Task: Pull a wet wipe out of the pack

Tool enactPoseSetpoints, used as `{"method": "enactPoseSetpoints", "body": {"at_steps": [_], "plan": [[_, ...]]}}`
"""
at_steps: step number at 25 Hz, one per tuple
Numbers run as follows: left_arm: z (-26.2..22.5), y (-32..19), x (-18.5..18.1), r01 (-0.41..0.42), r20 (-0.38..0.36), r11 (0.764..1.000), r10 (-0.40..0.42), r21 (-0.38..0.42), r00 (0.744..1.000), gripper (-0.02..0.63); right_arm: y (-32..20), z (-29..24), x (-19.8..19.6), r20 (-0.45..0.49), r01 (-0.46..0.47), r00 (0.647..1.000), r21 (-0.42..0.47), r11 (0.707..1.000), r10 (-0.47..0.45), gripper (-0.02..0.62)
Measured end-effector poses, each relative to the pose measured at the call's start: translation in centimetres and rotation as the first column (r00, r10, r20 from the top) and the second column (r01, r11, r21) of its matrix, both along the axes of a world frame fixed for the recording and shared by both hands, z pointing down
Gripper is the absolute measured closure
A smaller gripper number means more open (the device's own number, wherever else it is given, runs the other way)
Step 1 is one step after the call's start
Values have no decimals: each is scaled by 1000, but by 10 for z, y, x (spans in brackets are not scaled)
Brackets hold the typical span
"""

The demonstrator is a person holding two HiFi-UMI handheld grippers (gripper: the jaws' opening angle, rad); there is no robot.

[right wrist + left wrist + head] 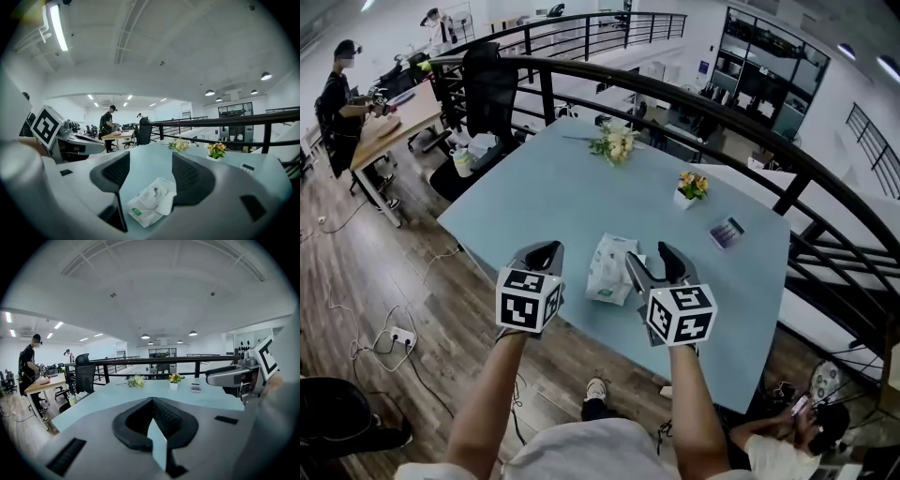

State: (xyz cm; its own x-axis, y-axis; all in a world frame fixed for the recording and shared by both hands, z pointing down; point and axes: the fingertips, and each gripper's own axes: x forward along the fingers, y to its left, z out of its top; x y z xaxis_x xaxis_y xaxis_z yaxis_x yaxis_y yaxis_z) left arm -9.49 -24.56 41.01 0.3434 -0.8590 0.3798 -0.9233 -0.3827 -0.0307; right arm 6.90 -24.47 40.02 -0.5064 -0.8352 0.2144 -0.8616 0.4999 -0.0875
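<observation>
The left gripper (151, 401) has its jaws closed tip to tip, with nothing between them. The right gripper (150, 161) has its jaws wide apart and holds nothing. The wet wipe pack (152, 201) lies flat on the pale blue table (534, 197), showing in the gap between the right gripper's jaws and just below them. It sits to the right of the left gripper.

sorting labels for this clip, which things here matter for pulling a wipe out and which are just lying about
For the job:
wet wipe pack, on the table
left tool, shut, empty
right tool, open, pointed at the pack

Just lying about:
white flower bunch
small flower pot
small purple item
</observation>
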Motion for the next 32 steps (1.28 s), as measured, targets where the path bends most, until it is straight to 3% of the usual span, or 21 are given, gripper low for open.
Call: {"method": "enactPoseSetpoints", "body": {"at_steps": [16, 32], "plan": [[-3, -95, 53, -52, 9, 999, 52, 0, 999, 614, -85, 0, 51, 11, -58, 998, -3, 998, 58, 331], [12, -113, 62, -87, 15, 996, 88, -29, 996, 614, -97, 15, 60, 8, -88, 996, -36, 995, 88, 331]]}}
